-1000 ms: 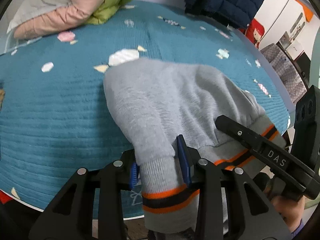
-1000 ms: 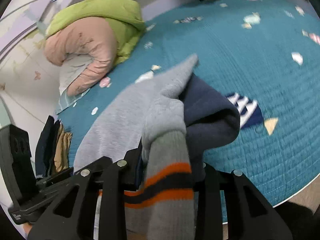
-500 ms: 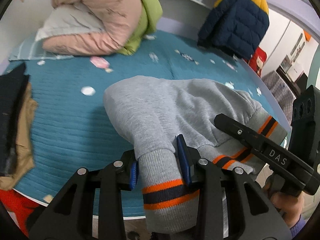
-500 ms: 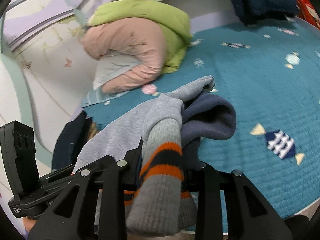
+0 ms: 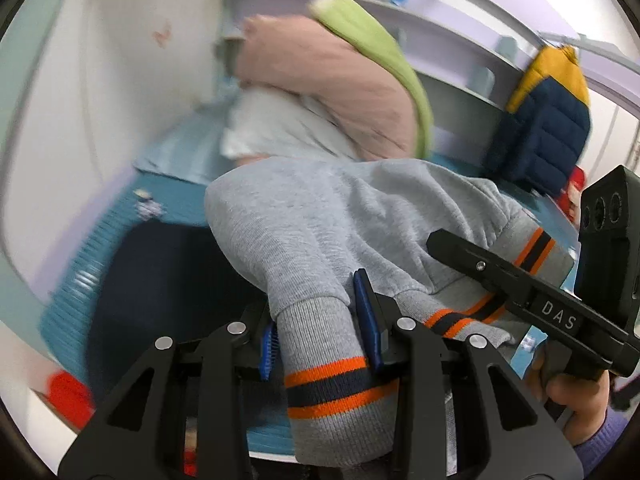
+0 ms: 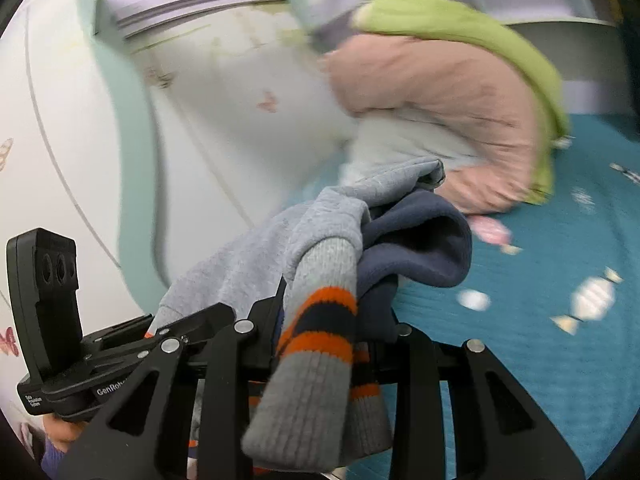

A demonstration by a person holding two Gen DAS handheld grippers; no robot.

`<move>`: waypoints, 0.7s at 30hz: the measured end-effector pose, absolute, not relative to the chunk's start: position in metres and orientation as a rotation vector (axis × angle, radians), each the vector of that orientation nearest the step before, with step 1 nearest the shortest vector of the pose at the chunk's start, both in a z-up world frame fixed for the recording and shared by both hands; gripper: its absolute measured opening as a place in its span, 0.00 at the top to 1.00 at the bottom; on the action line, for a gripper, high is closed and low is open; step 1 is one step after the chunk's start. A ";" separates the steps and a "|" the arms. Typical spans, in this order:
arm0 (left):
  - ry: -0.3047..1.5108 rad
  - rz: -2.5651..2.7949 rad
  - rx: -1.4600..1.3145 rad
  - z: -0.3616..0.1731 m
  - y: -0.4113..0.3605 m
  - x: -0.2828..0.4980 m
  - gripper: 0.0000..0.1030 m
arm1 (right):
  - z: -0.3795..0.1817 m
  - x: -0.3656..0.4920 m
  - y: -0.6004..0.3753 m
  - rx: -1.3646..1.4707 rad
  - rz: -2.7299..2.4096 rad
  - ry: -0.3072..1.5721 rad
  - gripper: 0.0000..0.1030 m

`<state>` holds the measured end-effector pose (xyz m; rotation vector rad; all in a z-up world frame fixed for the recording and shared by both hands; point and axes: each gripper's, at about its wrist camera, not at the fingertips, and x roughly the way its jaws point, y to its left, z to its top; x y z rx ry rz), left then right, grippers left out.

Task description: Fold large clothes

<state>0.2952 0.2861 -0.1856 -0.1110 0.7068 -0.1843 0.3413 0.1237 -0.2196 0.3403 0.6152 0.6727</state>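
Note:
A folded grey sweatshirt (image 5: 320, 224) with orange and navy striped ribbing hangs in the air between both grippers, above the teal bed cover (image 6: 540, 320). My left gripper (image 5: 320, 328) is shut on its ribbed hem. My right gripper (image 6: 320, 320) is shut on the other ribbed edge of the sweatshirt (image 6: 320, 272), whose navy lining (image 6: 420, 240) bulges to the right. The right gripper's body shows at the right of the left wrist view (image 5: 540, 312). The left gripper's body shows at the lower left of the right wrist view (image 6: 80, 360).
A pink and green quilt (image 5: 340, 88) on a white pillow lies at the bed's head by the wall; it also shows in the right wrist view (image 6: 440, 92). A navy and yellow puffer jacket (image 5: 548, 120) hangs at the right. Dark folded clothes (image 5: 168, 280) lie on the bed below the sweatshirt.
Both grippers have lifted the sweatshirt off the bed and swung it left toward the wall and the dark clothes. Both grips are unchanged.

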 end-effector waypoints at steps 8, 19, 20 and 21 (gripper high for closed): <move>0.687 -0.098 -0.082 -0.192 0.400 0.313 0.67 | -0.244 0.376 0.233 0.352 0.750 0.663 0.73; 0.933 -0.056 -0.131 -0.317 0.452 0.317 0.50 | -0.378 0.382 0.265 0.515 0.745 1.036 0.66; 0.931 -0.049 -0.130 -0.318 0.452 0.316 0.47 | -0.378 0.382 0.263 0.521 0.746 1.040 0.66; 0.928 -0.033 -0.130 -0.319 0.452 0.314 0.41 | -0.377 0.383 0.261 0.524 0.742 1.047 0.65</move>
